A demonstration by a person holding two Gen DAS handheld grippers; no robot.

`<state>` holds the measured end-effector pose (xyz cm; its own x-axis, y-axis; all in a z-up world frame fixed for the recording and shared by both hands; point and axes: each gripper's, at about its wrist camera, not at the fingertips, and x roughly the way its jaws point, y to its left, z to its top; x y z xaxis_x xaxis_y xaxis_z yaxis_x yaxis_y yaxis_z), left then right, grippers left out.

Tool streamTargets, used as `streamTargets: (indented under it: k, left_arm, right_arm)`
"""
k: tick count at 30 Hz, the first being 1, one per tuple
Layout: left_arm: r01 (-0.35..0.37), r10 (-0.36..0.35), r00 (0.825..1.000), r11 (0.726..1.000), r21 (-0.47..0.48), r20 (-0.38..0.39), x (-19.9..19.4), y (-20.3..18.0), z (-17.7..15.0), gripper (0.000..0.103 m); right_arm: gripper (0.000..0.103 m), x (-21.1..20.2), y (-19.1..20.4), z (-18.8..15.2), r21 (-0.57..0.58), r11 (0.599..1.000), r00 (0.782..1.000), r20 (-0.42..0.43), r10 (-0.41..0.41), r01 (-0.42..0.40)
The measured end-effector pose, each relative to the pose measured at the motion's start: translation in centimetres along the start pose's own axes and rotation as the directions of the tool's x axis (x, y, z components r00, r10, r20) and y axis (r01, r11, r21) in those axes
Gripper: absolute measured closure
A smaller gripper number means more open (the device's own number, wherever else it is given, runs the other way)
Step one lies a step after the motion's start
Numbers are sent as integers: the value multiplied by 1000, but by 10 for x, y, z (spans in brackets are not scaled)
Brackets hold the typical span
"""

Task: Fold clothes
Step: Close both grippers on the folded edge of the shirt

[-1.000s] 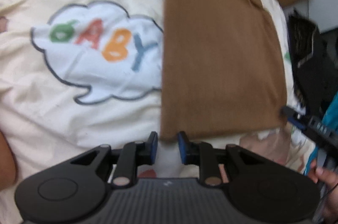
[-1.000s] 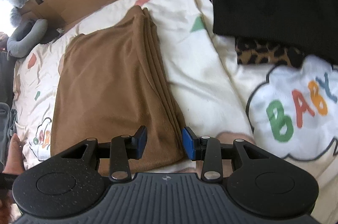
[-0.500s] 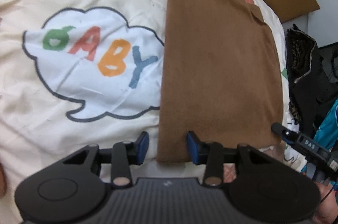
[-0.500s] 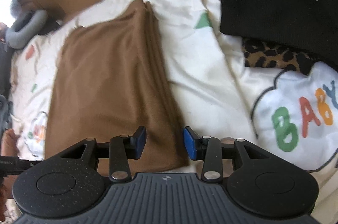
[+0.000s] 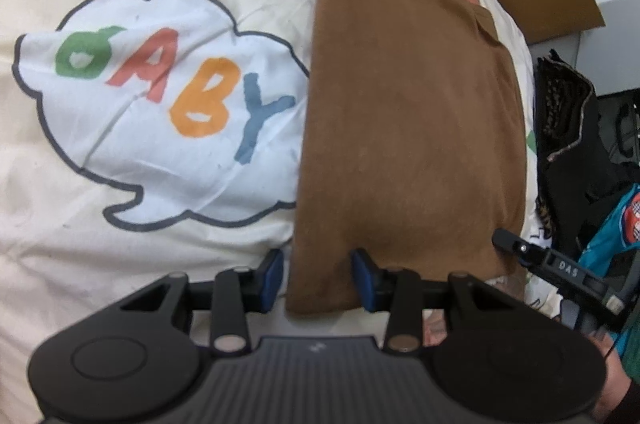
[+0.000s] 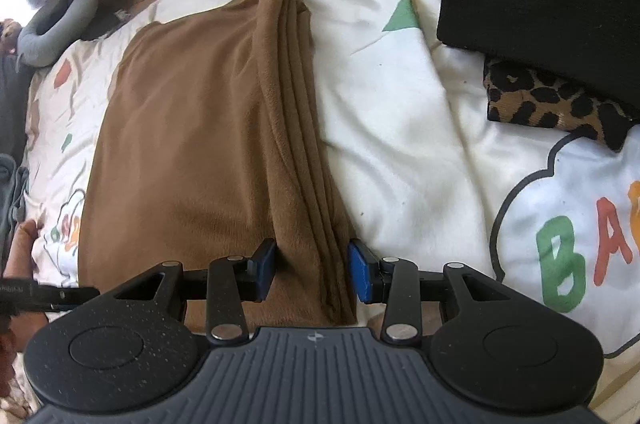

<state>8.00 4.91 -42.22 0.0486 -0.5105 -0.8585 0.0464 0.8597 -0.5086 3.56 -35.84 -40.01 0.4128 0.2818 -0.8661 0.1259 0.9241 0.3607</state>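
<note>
Left wrist: one folded brown garment (image 5: 408,128).

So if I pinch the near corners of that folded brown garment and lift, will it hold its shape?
Probably not. The brown garment looks soft and fleecy, so it should droop between the left gripper and right gripper. Its stacked layers along the edge may slide apart. It likely grips well rather than slipping.
</note>
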Motion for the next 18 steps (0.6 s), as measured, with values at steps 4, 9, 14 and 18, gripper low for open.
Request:
streamTargets:
  k: [4,9,14,18]
  left_arm:
    - [-18,19,1000,999,28,-25,1,-4,2,79]
    - [-32,34,999,998,46,-33,-6,-11,4,95]
    - [-59,65,995,996,71,-82,-26,-20,13,96]
    - [-95,107,990,989,116,-95,-43,-25,24,97]
  right_arm:
    - [58,1,3,2,9,1000,1000,-21,-19,19]
    - [92,-10,6,6,26,1000,999,-48,16,-14]
    - [94,-21,9,11,45,998,996,-74,55,-52]
    - [95,-31,14,11,69,994,992,-88,95,-89]
